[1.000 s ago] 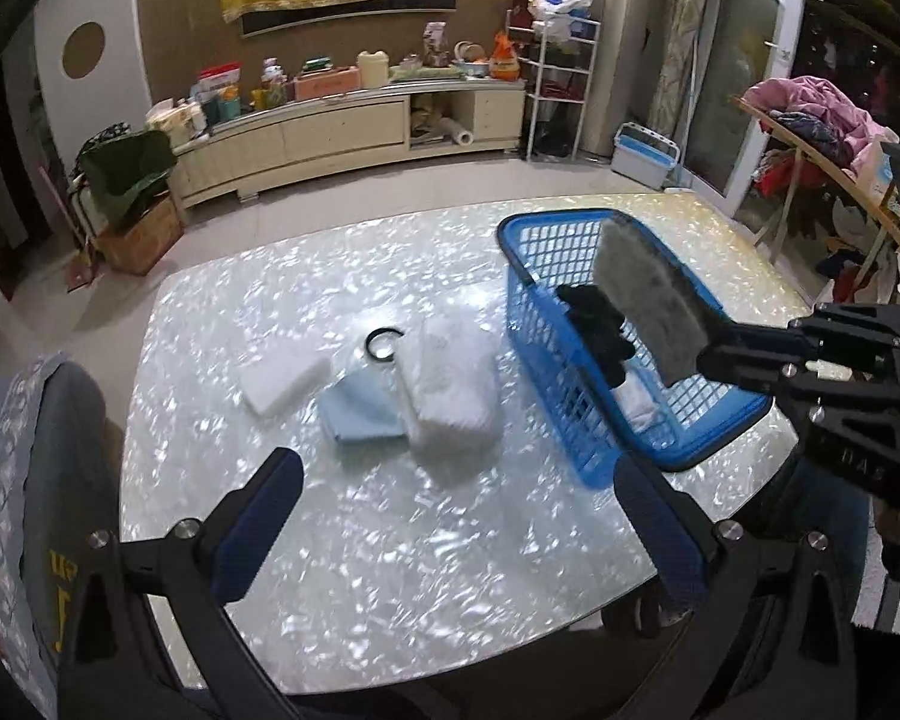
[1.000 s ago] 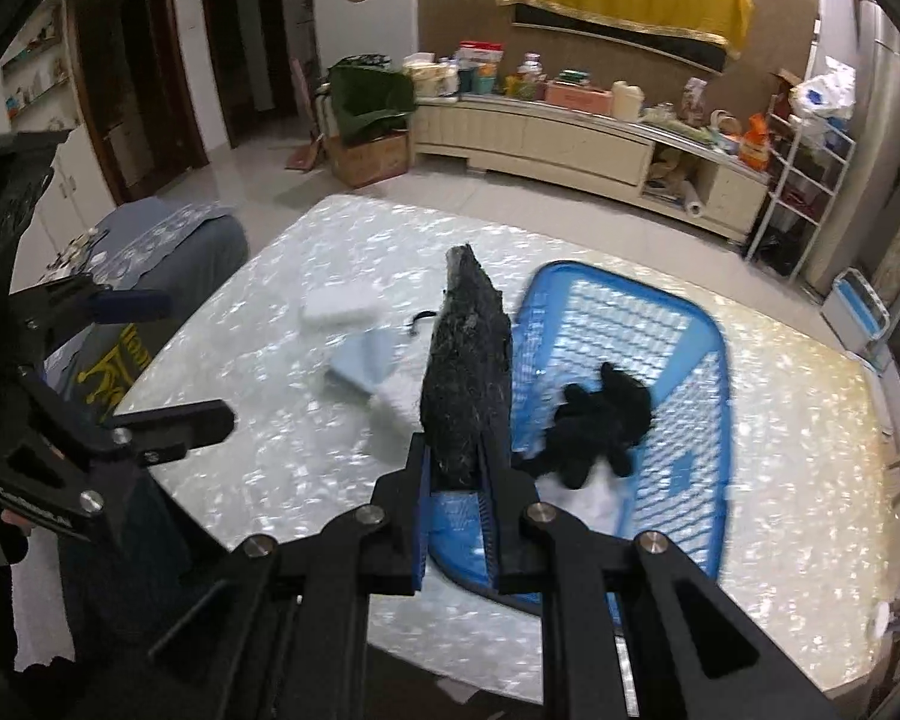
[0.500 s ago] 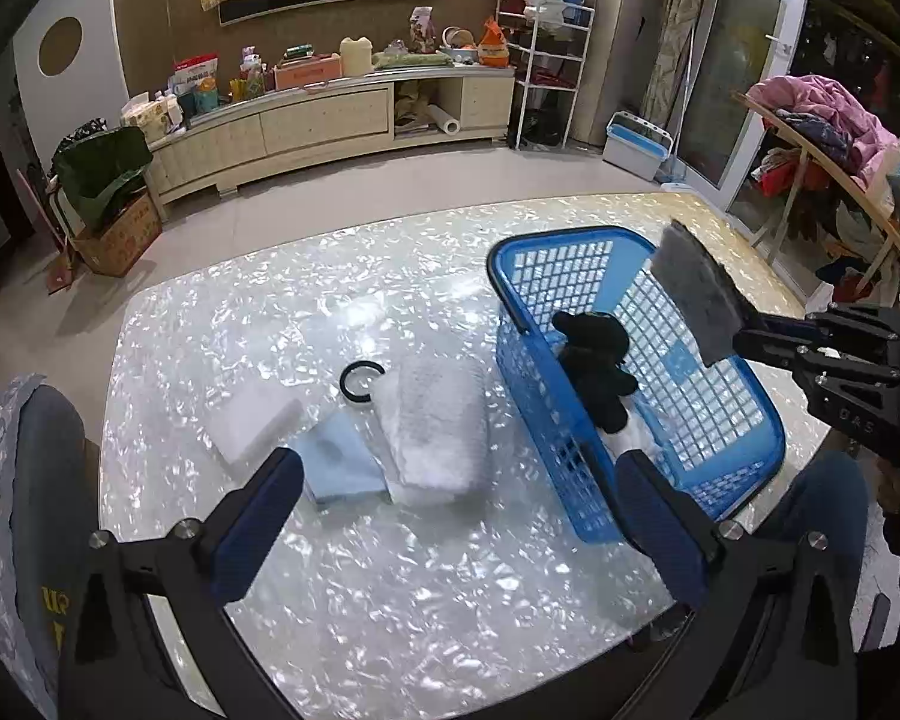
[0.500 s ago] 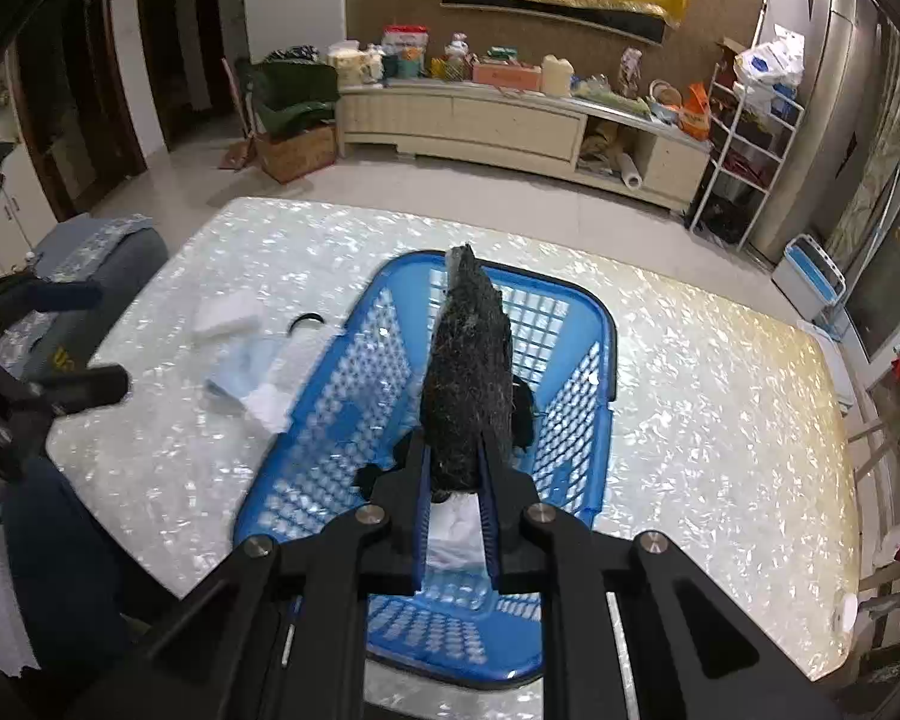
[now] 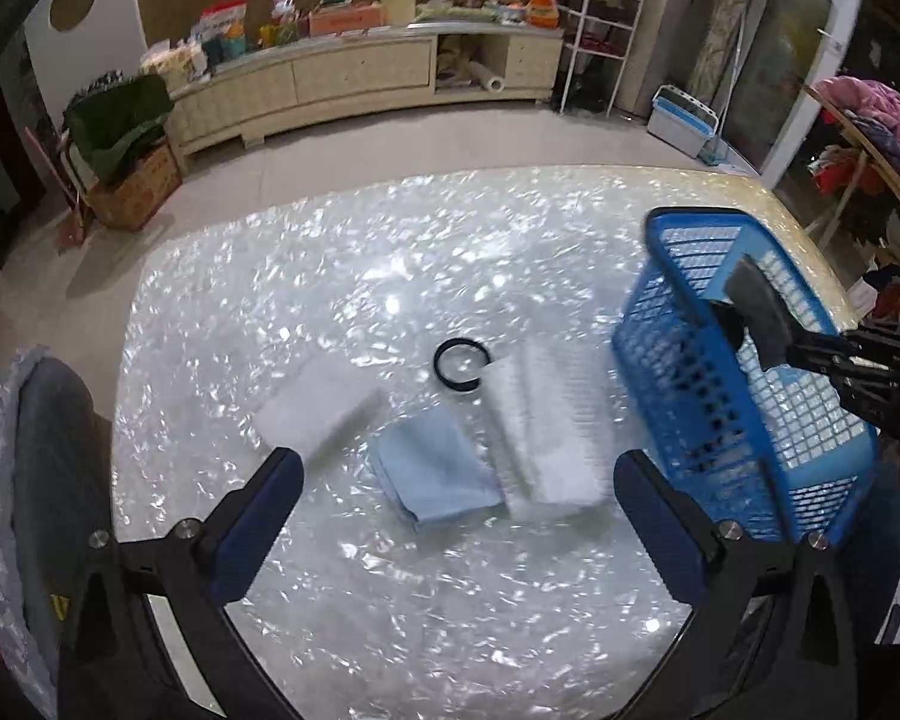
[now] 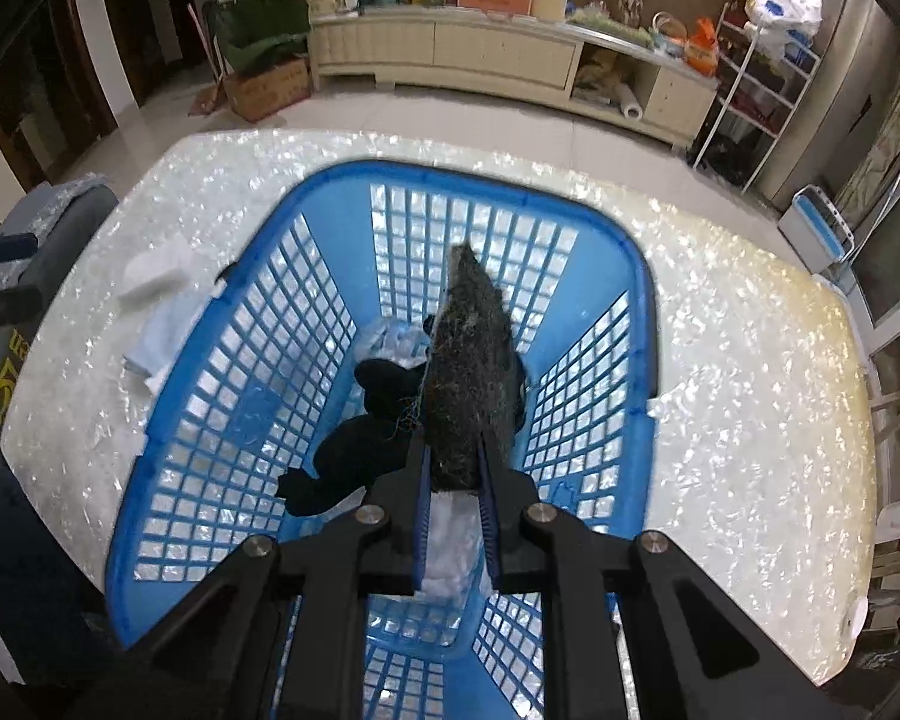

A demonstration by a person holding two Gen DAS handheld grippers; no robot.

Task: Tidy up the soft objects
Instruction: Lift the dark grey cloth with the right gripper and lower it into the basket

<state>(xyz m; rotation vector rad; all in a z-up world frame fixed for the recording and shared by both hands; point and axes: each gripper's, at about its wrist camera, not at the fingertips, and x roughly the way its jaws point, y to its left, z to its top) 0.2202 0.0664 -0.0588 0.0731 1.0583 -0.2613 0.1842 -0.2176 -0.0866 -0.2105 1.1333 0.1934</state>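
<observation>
- Your right gripper [image 6: 455, 474] is clamped on the grey pad [image 6: 471, 372]; the pad stands on edge, long axis pointing away from the claw, directly over the blue basket [image 6: 645, 324], so release is straight down.
- Your left gripper [image 5: 459, 501] gapes empty above the blue cloth [image 5: 435, 471] and white towel [image 5: 543, 426]; it is nearer those.
- The right wrist view alone shows the black soft toy [image 6: 360, 426] inside; beneath it, probably white fabric.
</observation>
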